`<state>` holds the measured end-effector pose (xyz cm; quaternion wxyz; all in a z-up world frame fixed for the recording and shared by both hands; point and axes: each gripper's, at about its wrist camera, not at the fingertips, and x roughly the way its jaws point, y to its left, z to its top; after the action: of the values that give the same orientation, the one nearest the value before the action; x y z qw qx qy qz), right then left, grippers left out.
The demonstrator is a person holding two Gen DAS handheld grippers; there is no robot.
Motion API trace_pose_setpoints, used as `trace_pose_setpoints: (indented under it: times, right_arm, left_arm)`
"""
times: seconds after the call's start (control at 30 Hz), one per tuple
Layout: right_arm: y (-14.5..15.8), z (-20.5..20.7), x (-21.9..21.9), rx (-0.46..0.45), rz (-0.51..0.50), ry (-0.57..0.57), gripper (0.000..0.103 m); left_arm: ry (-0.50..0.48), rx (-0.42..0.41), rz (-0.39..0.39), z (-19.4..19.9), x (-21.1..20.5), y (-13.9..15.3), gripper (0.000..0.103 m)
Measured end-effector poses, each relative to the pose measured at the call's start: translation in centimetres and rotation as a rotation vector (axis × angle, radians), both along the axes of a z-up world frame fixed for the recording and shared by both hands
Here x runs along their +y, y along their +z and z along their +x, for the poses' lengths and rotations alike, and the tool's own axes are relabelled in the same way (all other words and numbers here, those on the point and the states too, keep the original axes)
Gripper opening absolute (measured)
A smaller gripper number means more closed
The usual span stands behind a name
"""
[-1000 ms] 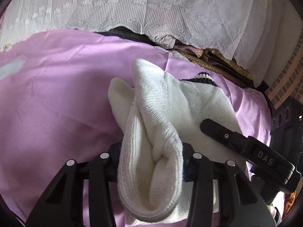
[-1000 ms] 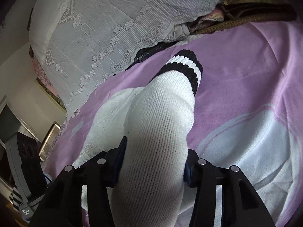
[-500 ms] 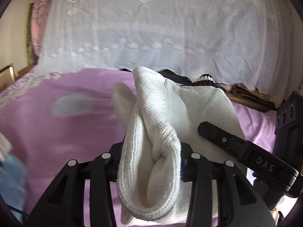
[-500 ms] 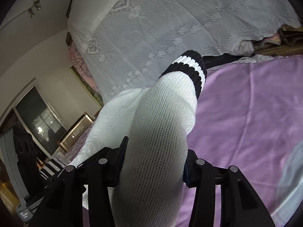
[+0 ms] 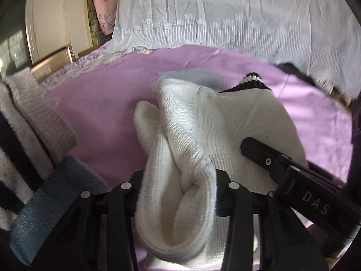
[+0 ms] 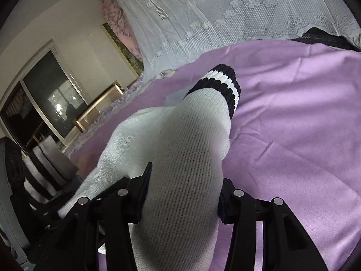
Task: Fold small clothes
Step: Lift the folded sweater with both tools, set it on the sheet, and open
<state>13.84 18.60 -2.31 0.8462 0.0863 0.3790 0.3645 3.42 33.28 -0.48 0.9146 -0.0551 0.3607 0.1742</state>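
Note:
A white sock (image 5: 180, 158) with a black-and-white striped cuff (image 5: 251, 82) is stretched between both grippers above a purple sheet (image 5: 101, 113). My left gripper (image 5: 178, 180) pinches the bunched toe end; its jaws are opening slightly, with the sock still pressed between them. One finger of the right gripper (image 5: 270, 155) lies across the sock's far side. In the right wrist view the sock (image 6: 187, 158) bulges between the pads of my right gripper (image 6: 182, 185), which is shut on it, and the cuff (image 6: 223, 83) points away.
A stack of white socks with black stripes (image 5: 22, 135) sits on a blue fleecy cloth (image 5: 52, 203) at the left, also in the right wrist view (image 6: 45, 164). A white lace cover (image 5: 225, 22) hangs behind the sheet. A dark window (image 6: 45, 94) is at the far left.
Both grippers swung sideways across the bed with the sock held between them. The striped sock stack and blue cloth have come into view at the left.

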Motion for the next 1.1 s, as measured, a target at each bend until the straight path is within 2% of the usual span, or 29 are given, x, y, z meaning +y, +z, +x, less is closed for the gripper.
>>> trace_pose_setpoints:
  times: [0.07,0.13,0.27,0.47,0.57,0.63,0.83,1.1]
  right_arm:
    - [0.0,0.4,-0.3,0.017,0.007,-0.011,0.051]
    - [0.1,-0.2,0.0,-0.006,-0.008,-0.022,0.054]
    - [1.0,-2.2,-0.6,-0.081,-0.016,-0.046,0.057]
    - [1.4,-3.9,-2.6,-0.137,-0.008,-0.104,0.058]
    - [1.9,-5.6,-3.8,-0.196,-0.029,-0.14,0.067]
    - [2.2,-6.7,-4.7,-0.206,-0.025,-0.161,0.073]
    - [2.6,-9.5,-7.3,-0.205,0.002,-0.199,0.076]
    - [2.6,-13.4,-8.9,-0.237,-0.02,-0.205,0.08]
  left_arm:
    - [0.007,0.002,0.074,0.1,-0.9,-0.2,0.045]
    - [0.017,0.006,0.099,0.0,-1.2,-0.5,0.047]
    - [0.024,-0.01,0.065,-0.8,-0.8,-0.1,0.049]
    - [0.036,-0.031,0.052,-2.2,-1.7,0.3,0.055]
    - [0.048,-0.05,0.033,-3.1,-1.9,0.7,0.06]
    - [0.057,-0.066,0.051,-4.1,-2.3,1.0,0.064]
    - [0.083,-0.128,0.134,-7.5,-4.4,2.1,0.08]
    - [0.095,-0.159,0.111,-12.2,-5.4,2.1,0.09]
